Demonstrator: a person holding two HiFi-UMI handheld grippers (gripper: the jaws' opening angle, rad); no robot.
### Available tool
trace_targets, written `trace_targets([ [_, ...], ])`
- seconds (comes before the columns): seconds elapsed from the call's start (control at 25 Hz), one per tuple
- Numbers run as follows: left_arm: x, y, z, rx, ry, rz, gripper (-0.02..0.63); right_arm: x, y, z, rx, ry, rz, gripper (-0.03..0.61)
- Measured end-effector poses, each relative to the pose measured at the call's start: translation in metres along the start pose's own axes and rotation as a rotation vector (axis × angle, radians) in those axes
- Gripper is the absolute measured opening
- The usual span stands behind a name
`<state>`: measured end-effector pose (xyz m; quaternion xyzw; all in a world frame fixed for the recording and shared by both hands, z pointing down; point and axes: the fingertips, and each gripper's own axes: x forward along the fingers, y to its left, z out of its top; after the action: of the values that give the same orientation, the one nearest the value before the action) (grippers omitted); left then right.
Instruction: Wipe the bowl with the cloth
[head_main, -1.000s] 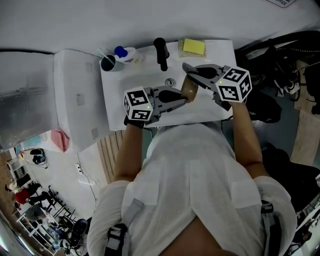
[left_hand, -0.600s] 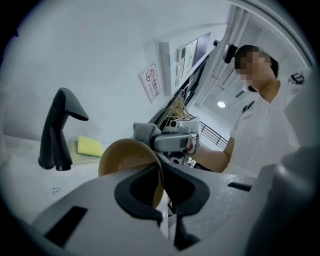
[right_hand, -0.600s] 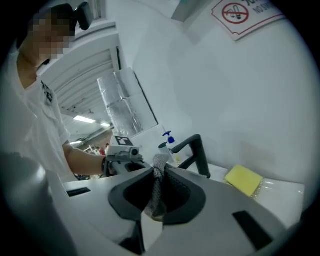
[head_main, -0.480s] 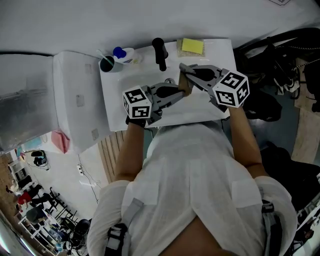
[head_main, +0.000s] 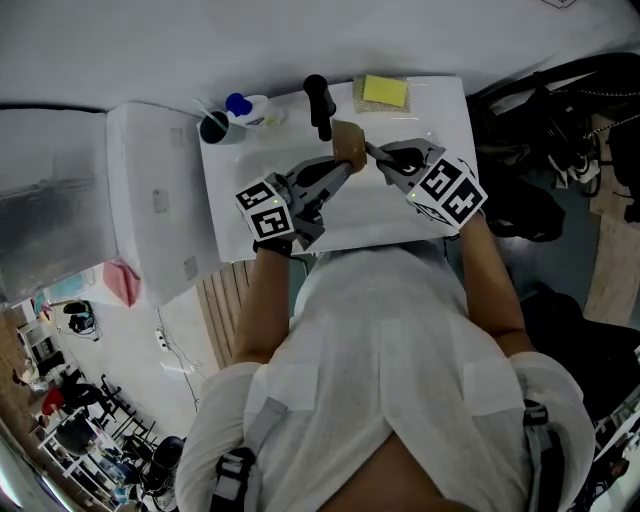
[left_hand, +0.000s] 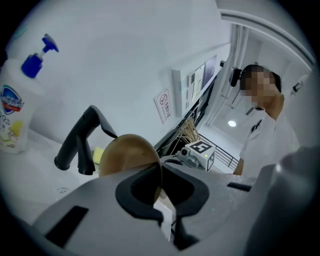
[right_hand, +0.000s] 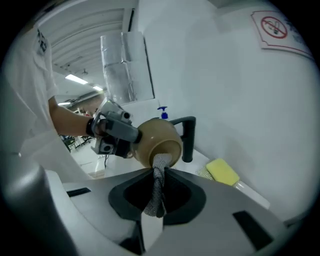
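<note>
A tan bowl (head_main: 348, 146) is held over the white sink (head_main: 232, 190), close to the black faucet (head_main: 318, 104). My left gripper (head_main: 337, 168) is shut on the bowl's rim (left_hand: 125, 155), its jaws closing tight on the thin wall. My right gripper (head_main: 373, 154) is shut on a grey mesh cloth (right_hand: 158, 186). The cloth's upper end touches the bowl (right_hand: 156, 136) at its mouth. In the right gripper view the left gripper (right_hand: 131, 136) comes in from the left onto the bowl.
A yellow sponge (head_main: 386, 92) lies on the sink's back right ledge. A blue-capped soap bottle (head_main: 250, 107) and a dark cup (head_main: 215, 126) stand at the back left. A white cistern (head_main: 150, 200) is left of the sink. A person (left_hand: 260, 107) stands in the background.
Both grippers and the bowl have moved away from me toward the faucet. The right gripper has shifted left and the bowl now sits higher in the view.
</note>
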<state>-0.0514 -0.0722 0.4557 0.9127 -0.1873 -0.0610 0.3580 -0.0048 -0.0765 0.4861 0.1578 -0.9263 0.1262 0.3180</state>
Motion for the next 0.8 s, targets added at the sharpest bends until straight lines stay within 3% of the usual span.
trace_targets([
  [0.12,0.003,-0.003,0.001,0.006,0.006,-0.011,0.018,0.003,0.019,0.008,-0.068,0.02,0.059,0.055],
  [0.28,0.003,-0.009,-0.002,-0.012,0.025,-0.048,0.018,-0.001,0.011,0.016,-0.084,-0.007,0.056,0.055],
  [0.48,0.007,-0.027,-0.008,-0.013,0.06,-0.137,0.018,-0.003,-0.001,0.004,-0.12,0.047,0.036,0.055],
  [0.64,0.008,-0.024,0.003,-0.017,0.005,-0.118,0.018,0.001,0.012,-0.008,-0.147,0.101,0.069,0.055],
  [0.8,0.009,-0.02,0.003,-0.011,0.015,-0.105,0.018,-0.004,0.02,-0.003,-0.139,0.071,0.088,0.055],
])
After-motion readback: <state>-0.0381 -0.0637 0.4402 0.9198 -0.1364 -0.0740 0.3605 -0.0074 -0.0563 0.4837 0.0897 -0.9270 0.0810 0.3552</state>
